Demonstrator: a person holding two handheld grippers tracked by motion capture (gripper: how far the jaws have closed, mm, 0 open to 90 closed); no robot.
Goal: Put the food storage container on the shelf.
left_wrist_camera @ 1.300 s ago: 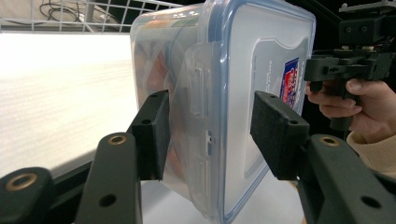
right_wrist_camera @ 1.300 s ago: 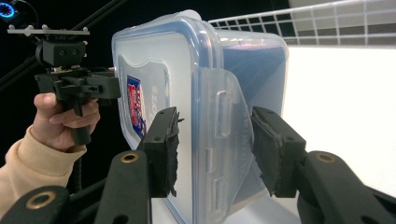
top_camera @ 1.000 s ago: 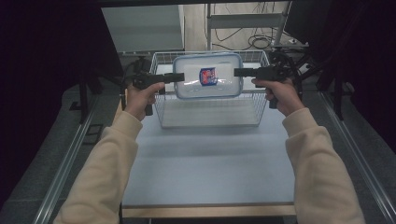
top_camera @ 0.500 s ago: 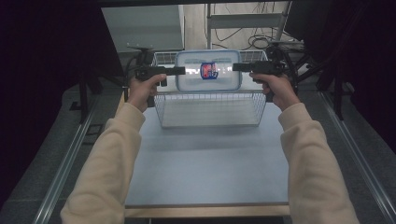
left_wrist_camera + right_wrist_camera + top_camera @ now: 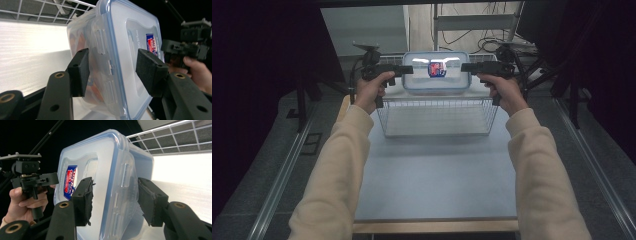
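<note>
Clear plastic, blue-rimmed, one container hangs in the air above the far edge of the wire basket, and it's higher and farther back than half a second ago, when it sat just over the basket's rim. Its snap-latch lid carries a red and blue label, and something orange shows dimly through the wall in the left gripper view. Two grippers carry it, one at each short end: the left gripper has its jaws clamped across the container's edge, one pad on the base side and one on the lid, and the right gripper pinches the opposite end the same way. Two hands, two cream sleeves, one basket standing on the pale table.
</note>
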